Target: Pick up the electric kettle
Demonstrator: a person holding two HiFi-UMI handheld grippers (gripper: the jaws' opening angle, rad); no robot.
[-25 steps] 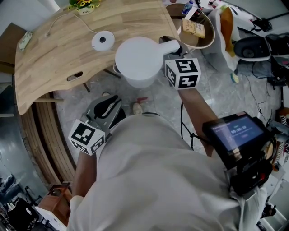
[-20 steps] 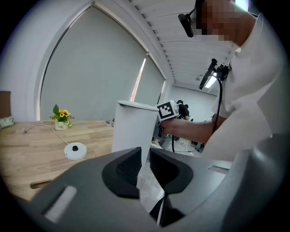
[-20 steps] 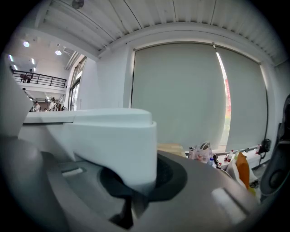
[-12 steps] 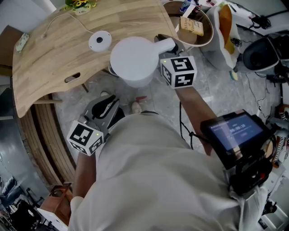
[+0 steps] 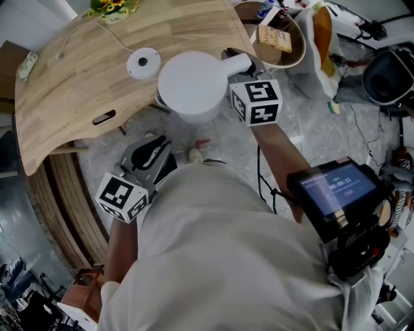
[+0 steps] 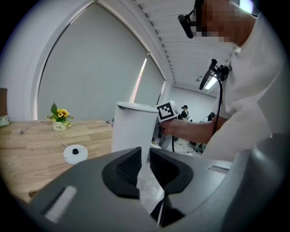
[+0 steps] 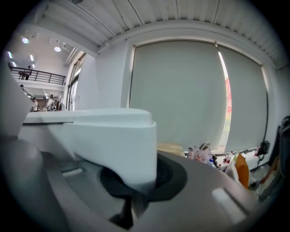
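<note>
The white electric kettle [image 5: 193, 85] hangs off the near edge of the wooden table [image 5: 77, 77], clear of its round base [image 5: 143, 63]. My right gripper [image 5: 249, 68] is shut on the kettle's handle [image 5: 238, 64]. In the right gripper view the handle [image 7: 113, 145] fills the space between the jaws of the right gripper [image 7: 136, 181]. My left gripper [image 5: 152, 154] hangs low over the floor, apart from the kettle. In the left gripper view it [image 6: 145, 165] is shut on nothing, and the kettle [image 6: 133, 129] stands ahead of it.
A corded base and a small flower pot [image 5: 115, 8] sit on the table. A round basket [image 5: 279, 40] with boxes stands at the back right, beside bags [image 5: 323, 39] and cables on the floor. Wooden slats [image 5: 65, 194] run at the left.
</note>
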